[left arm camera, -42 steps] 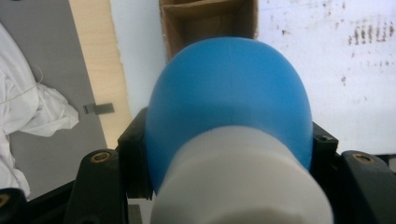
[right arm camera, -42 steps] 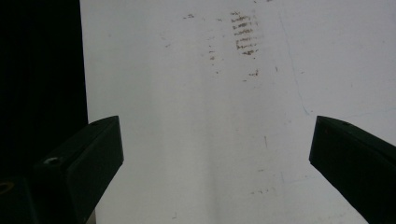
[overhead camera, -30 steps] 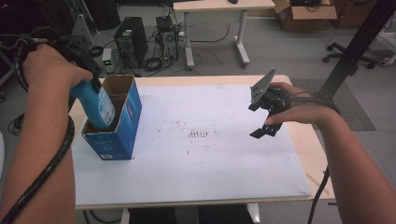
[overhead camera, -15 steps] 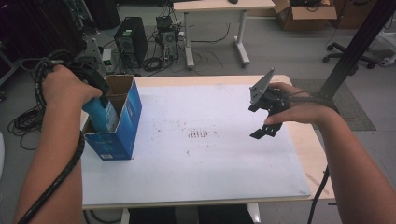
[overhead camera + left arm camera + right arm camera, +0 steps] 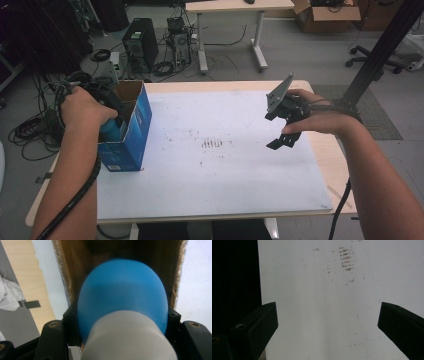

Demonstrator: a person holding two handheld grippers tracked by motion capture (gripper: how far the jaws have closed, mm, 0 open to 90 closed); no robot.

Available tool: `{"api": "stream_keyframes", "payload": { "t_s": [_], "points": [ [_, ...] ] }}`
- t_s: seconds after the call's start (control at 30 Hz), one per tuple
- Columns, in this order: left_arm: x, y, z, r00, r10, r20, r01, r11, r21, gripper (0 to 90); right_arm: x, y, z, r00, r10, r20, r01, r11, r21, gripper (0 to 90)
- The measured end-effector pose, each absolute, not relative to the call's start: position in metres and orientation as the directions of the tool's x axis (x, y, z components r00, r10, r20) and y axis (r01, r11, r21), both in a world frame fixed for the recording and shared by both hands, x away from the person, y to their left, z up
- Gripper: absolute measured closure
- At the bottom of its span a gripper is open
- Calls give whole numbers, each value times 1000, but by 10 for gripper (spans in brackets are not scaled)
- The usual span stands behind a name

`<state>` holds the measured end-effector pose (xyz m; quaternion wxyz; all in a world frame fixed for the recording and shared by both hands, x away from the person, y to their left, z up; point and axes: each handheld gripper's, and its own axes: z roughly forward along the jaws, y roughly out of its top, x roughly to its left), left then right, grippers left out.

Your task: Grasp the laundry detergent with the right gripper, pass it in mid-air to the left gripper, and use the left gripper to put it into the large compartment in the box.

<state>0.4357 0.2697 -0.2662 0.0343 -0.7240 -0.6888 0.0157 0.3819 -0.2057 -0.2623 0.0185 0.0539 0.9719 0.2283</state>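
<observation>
**Left claw lowers a blue bottle into the box**

The left claw [image 5: 122,322] is clenched on a blue bottle [image 5: 122,295], its jaws pressing the body from either side just above the pale cap or base end [image 5: 130,340] (which end that is I cannot tell). Around and ahead of the claw stands the largest thing here, the open blue cardboard box [image 5: 131,135], on the white tabletop [image 5: 225,170]; the bottle's rounded end already sits between the brown inner walls [image 5: 63,272].

The bottle looks like smooth plastic: probably light, fairly stiff and a little slippery, so a grip across its widest girth seems safest.

The right claw [image 5: 284,125] hovers well apart over the tabletop, jaws spread, grasping nothing.
</observation>
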Motion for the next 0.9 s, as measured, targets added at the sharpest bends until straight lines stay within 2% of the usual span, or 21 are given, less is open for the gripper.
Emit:
{"api": "stream_keyframes", "payload": {
  "t_s": [0.47,0.9],
  "points": [
    [440,269,-294,56,998,33,995,-53,-87,377,381,-209,-269,-993,117,-4,102,885,454,26],
    [441,270,-298,58,998,28,995,-56,-84,376,382,-209,-271,-992,123,2,111,884,453,27]
  ]
}}
